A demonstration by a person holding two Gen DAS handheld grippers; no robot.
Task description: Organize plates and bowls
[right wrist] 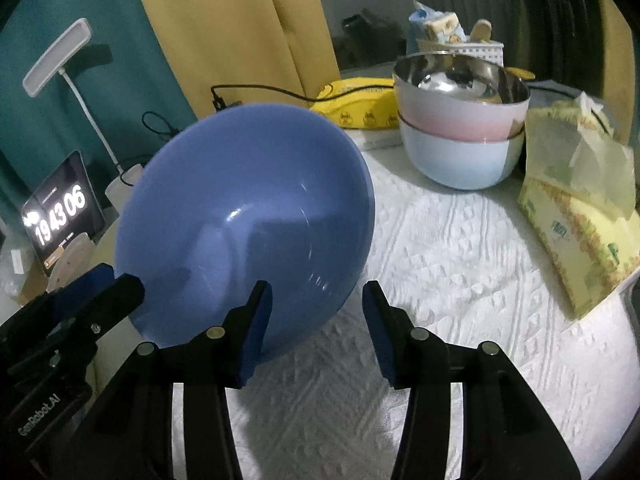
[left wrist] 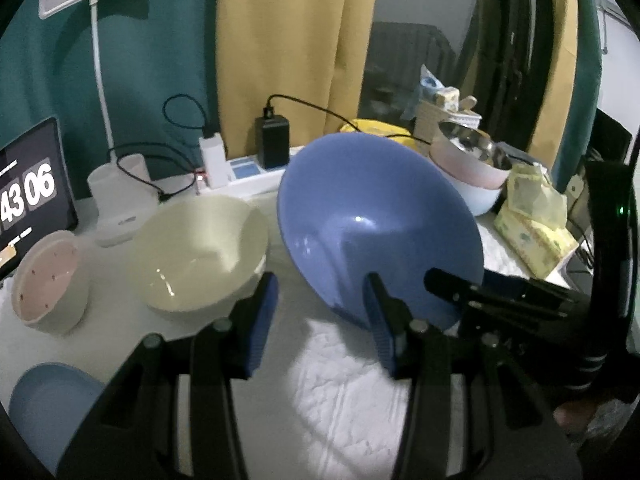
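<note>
"Blue bowl [left wrist: 372, 216] is seen tipped on edge above the white tabletop [right wrist: 460, 280], between both grippers. How much is judged done?"

"Little: two bowls [right wrist: 460, 132] are stacked at the back, while a cream bowl [left wrist: 200, 248], a pink dish [left wrist: 46, 276] and a blue plate [left wrist: 48, 400] lie unsorted. Left gripper [left wrist: 320, 280] and right gripper [right wrist: 316, 286] are angled downward, jaws partly apart astride the rim; no pinch is shown."
</note>
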